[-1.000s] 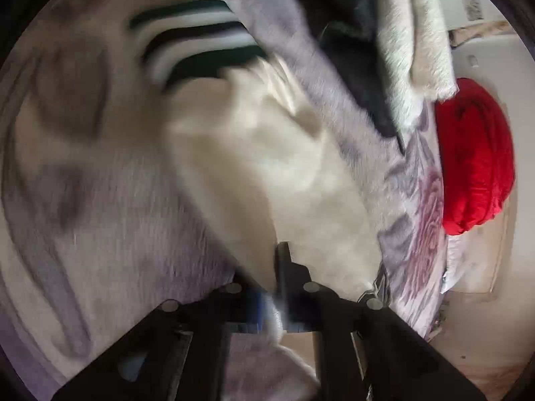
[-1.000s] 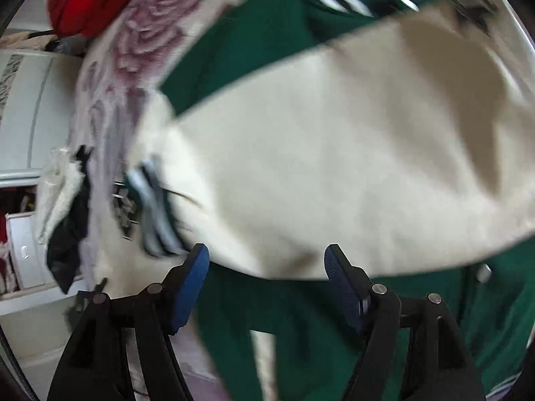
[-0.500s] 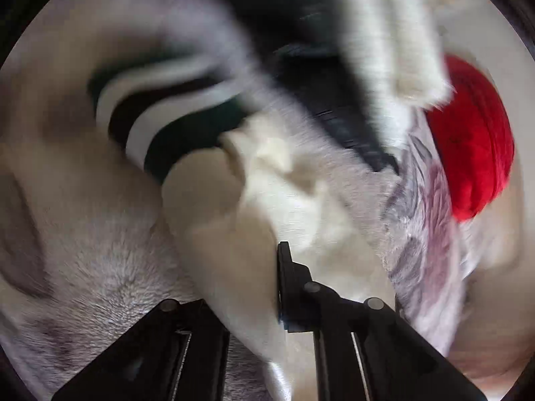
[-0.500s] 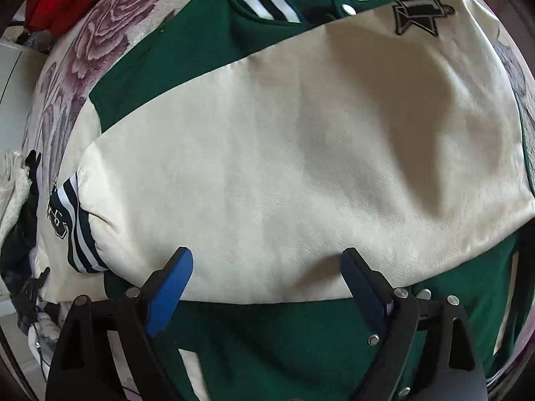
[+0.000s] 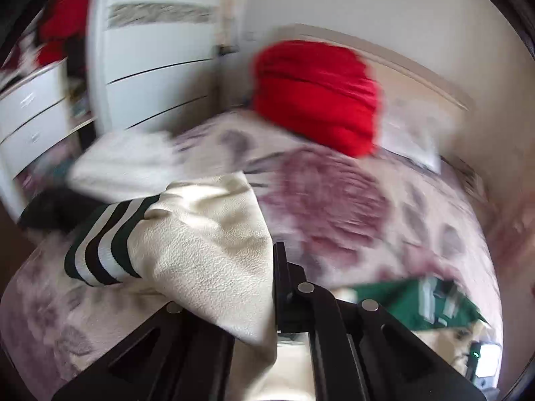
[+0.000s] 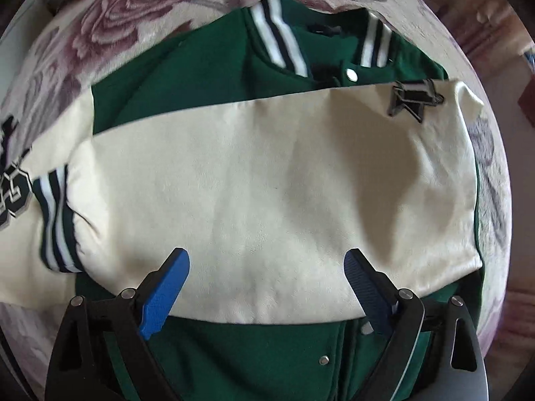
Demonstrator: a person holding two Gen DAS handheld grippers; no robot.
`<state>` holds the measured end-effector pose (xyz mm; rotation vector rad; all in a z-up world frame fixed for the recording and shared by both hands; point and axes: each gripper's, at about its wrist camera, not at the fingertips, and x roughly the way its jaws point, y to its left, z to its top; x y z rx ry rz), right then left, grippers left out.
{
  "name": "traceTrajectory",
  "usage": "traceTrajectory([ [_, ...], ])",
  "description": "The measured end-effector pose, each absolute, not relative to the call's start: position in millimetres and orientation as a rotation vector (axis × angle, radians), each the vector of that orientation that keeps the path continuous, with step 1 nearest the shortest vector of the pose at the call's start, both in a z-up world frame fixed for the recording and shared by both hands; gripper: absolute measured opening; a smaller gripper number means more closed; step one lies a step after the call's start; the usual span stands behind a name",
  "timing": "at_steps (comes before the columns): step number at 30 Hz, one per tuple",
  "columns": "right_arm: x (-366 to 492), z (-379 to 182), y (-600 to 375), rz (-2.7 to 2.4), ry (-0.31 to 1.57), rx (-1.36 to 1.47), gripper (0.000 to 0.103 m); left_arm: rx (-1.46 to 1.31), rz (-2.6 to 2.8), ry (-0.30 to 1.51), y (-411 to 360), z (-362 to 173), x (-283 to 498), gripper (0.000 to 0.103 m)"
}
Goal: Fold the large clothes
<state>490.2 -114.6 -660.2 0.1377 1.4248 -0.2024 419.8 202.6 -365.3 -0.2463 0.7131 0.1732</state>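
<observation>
Item: green wool varsity jacket (image 6: pixel 207 67) with cream leather-look sleeves, striped green, white and black ribbed collar and cuffs, silver snaps. It lies front-up on a pale plush bedspread (image 6: pixel 110 33) patterned with mauve roses.

One cream sleeve (image 6: pixel 267 180) is laid flat across the chest, cuff to the picture's left, evidently so the body can be folded over it. The right gripper (image 6: pixel 265 267), blue-padded, hangs above this sleeve pointing down, jaws opening, nothing between them; the sleeve appears let go.

The other cream sleeve (image 5: pixel 214 247) is clamped near its striped cuff (image 5: pixel 103 244) in the closed left gripper (image 5: pixel 272 284) and held up off the bed, probably to be carried across in turn.

Markings: black star patch (image 6: pixel 414 98) near the laid sleeve's shoulder; black-and-white numeral patch (image 6: pixel 13 193) at the frame's left edge, digits not readable. No brand label legible.

Surroundings: red folded blanket (image 5: pixel 314 93), white drawers (image 5: pixel 153 77).
</observation>
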Motion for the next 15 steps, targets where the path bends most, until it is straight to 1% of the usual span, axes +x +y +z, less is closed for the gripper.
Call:
traceTrajectory([
  [3,469,-645,-159,-0.227,1.409,0.232,0.095,-0.203,0.029,0.733,117,-354,428,0.0],
  [7,428,-633,-238,-0.281,1.417,0.356,0.095,-0.172,-0.187,0.825,-15,-367,444,0.0],
  [11,374,-636,-330,-0.381,1.433,0.438,0.095,-0.13,-0.369,0.98,-147,-419,447,0.001],
  [13,339,-642,-381,-0.436,1.446,0.474,0.095,-0.09,-0.427,1.088,-199,-453,446,0.002],
  [15,318,-652,-411,-0.472,1.459,0.503,0.095,-0.032,-0.488,1.227,-244,-495,447,0.005],
])
